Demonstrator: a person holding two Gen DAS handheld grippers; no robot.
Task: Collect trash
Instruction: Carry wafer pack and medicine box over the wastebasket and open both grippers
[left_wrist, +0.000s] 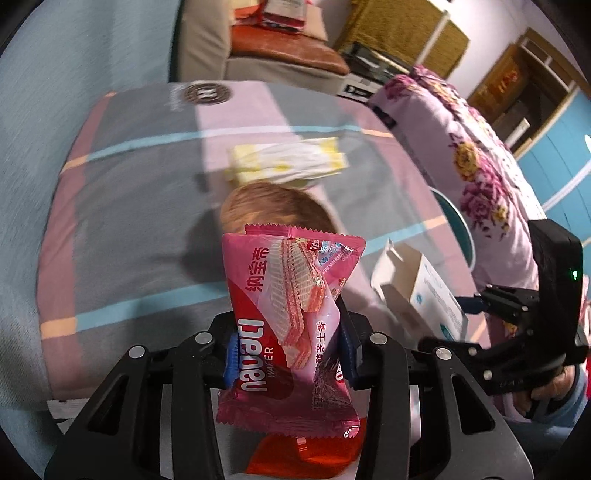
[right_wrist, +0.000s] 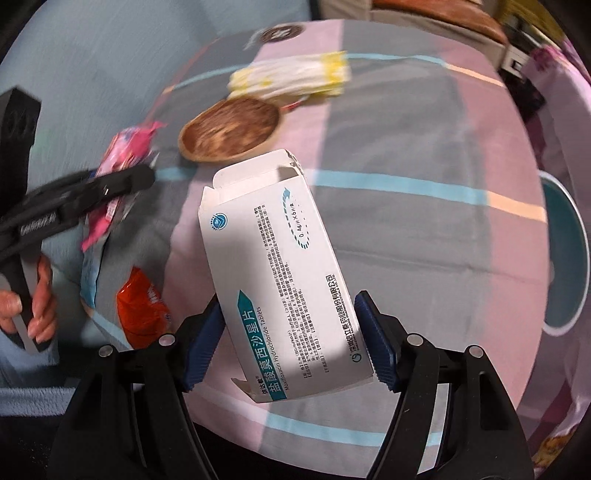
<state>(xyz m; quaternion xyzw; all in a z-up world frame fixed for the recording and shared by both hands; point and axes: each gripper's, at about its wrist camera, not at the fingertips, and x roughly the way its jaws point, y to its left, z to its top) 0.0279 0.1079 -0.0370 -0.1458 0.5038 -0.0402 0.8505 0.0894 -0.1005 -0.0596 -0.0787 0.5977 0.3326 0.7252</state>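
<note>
Hand-held gripper (left_wrist: 286, 354) around wafer wrapper (left_wrist: 291, 314)

A: The wrapper (left_wrist: 291, 325) hides part of the wooden bowl (left_wrist: 273, 210), and the bed beyond is blurred.

B: Yes. The teal dish (right_wrist: 565, 258) is cut by the edge; the box (right_wrist: 280, 273) print is too small.

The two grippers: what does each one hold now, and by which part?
The left gripper holds the pink wafer wrapper across its lower middle. The right gripper holds the white cardboard medicine box by its long sides, near the closed end.
</note>
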